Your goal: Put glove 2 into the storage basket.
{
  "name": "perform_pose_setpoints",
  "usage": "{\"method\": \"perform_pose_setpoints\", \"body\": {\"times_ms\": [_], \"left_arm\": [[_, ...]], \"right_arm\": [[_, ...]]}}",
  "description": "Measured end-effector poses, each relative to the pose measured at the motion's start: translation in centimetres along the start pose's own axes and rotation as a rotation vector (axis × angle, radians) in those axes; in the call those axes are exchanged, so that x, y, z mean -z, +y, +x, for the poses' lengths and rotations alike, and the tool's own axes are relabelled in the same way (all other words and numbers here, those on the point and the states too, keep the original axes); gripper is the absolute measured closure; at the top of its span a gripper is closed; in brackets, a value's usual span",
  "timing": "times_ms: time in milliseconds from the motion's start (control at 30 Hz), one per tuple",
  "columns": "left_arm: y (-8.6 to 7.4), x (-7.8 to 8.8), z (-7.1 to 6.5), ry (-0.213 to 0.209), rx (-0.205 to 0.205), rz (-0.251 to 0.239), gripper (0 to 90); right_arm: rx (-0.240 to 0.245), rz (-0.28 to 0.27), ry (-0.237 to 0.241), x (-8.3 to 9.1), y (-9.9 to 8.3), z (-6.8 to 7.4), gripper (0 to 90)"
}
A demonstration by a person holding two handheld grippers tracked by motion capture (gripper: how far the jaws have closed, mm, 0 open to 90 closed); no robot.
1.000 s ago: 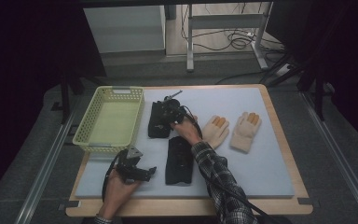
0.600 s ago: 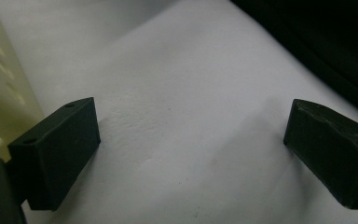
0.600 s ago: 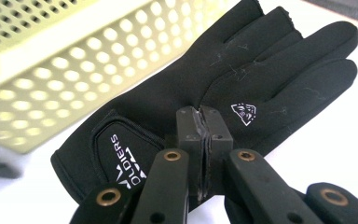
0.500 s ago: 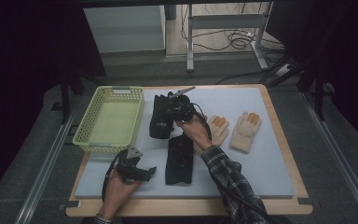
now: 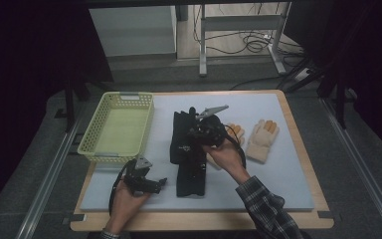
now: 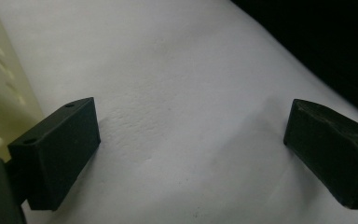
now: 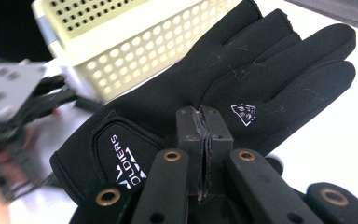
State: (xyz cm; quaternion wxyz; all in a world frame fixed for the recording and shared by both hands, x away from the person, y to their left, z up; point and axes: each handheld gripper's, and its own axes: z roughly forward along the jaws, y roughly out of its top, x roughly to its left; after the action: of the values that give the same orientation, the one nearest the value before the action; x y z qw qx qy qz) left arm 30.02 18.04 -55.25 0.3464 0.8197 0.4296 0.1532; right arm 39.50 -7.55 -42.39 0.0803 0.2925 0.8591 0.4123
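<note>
Two black gloves lie end to end mid-table: the far glove (image 5: 180, 133) and the near glove (image 5: 190, 175). My right gripper (image 5: 198, 133) hovers over the far one with its jaws pressed together. In the right gripper view the shut right gripper (image 7: 203, 133) sits just above a black glove (image 7: 261, 79) printed with a white logo, and nothing shows between the pads. My left gripper (image 5: 155, 184) rests low on the mat at the front left. In its own view the left gripper (image 6: 191, 154) is open over bare white mat.
A pale yellow perforated basket (image 5: 117, 155) stands at the left, also seen as the basket (image 7: 121, 51) behind the glove. Two tan gloves (image 5: 262, 141) lie at the right, one partly behind my right hand. The mat (image 5: 278, 189) covers a wooden table.
My right gripper has moved right and nearer to me above the far black glove. The left gripper has stayed where it was.
</note>
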Motion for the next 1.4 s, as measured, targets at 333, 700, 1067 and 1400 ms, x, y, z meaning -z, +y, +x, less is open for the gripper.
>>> {"method": "perform_pose_setpoints", "body": {"times_ms": [333, 700, 1067, 1400], "left_arm": [[0.0, 0.0, -0.1, 0.000, 0.009, -0.004, 3.6], [0.0, 0.0, 0.0, 0.001, 0.002, -0.002, 3.6], [0.0, 0.0, -0.1, 0.001, 0.009, -0.005, 3.6], [-0.3, 0.5, 0.2, 0.002, 0.006, 0.005, 4.2]], "right_arm": [[0.007, 0.050, 0.000, 1.8, -4.4, 3.0, 87.0], [-0.009, 0.142, -0.035, -2.9, -8.8, 2.6, 74.7], [-0.004, 0.050, -0.047, 1.6, -10.8, 0.8, 76.0], [-0.002, 0.089, 0.004, -0.2, -14.1, 1.2, 85.8]]}}
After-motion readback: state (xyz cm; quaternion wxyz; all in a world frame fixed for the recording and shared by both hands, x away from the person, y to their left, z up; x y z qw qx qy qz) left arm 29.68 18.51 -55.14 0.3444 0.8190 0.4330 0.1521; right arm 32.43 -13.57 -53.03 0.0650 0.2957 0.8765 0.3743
